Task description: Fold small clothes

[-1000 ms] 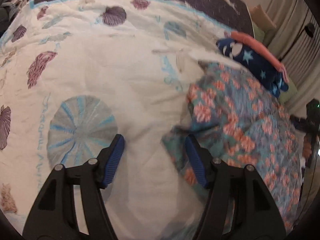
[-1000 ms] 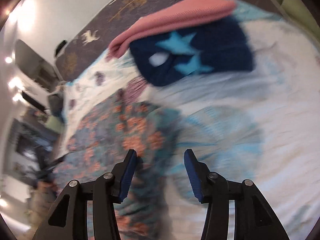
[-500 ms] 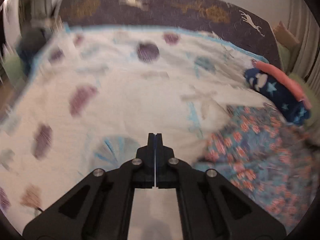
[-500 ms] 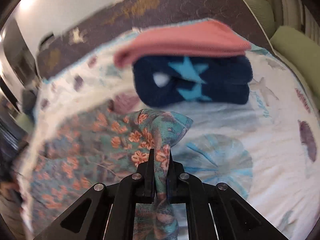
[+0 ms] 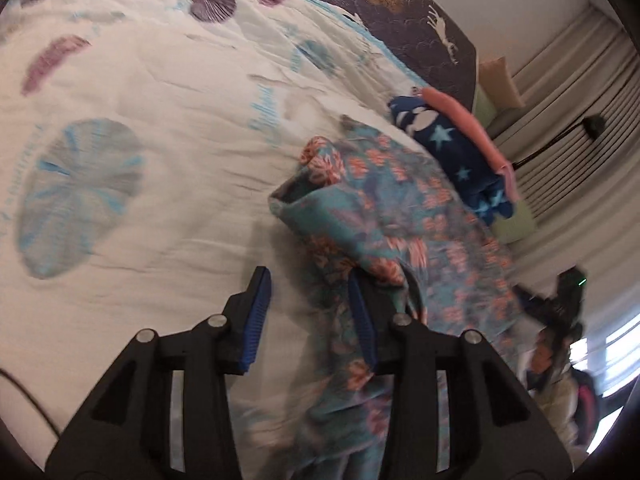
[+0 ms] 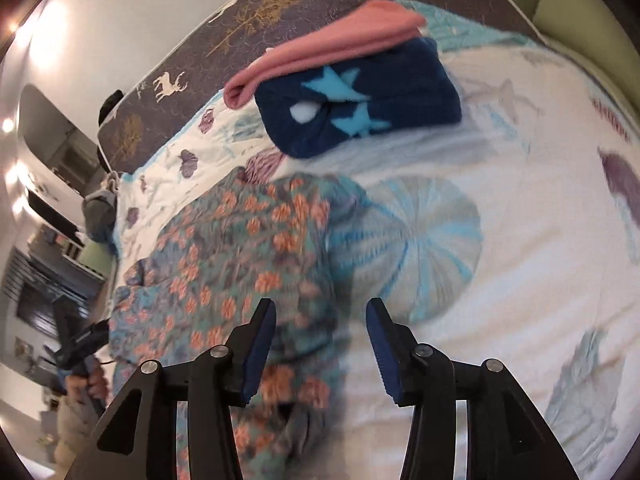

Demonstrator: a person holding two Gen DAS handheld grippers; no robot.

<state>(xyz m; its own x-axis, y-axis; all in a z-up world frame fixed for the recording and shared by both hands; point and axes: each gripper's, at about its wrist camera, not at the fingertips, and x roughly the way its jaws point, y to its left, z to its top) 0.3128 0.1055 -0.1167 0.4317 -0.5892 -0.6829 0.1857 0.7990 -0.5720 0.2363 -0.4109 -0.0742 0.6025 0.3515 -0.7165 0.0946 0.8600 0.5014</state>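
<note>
A teal garment with orange flowers [image 5: 380, 208] lies crumpled on the white shell-print sheet [image 5: 160, 80]. My left gripper [image 5: 308, 312] hovers at its left edge. Its jaws are opening, and a bit of the cloth's border lies loose by the right pad, not pinched. In the right wrist view the same garment [image 6: 240, 248] spreads to the left. My right gripper [image 6: 320, 340] is over its right edge with jaws opening, and the pads press on nothing. Behind it sits a folded navy star fleece [image 6: 360, 100] with a folded pink piece [image 6: 328, 44] on top.
A dark headboard with deer and tree motifs [image 6: 260, 20] borders the far side of the bed. Green cushions [image 6: 580, 12] lie at the right, with curtains [image 5: 580, 100] beyond. The folded stack [image 5: 448, 148] sits just past the floral garment. A person's hand [image 6: 86, 384] shows at the lower left.
Half a second ago both grippers were shut, the right one pinching a fold of the floral garment. Both now stand apart, and the garment lies loose on the sheet.
</note>
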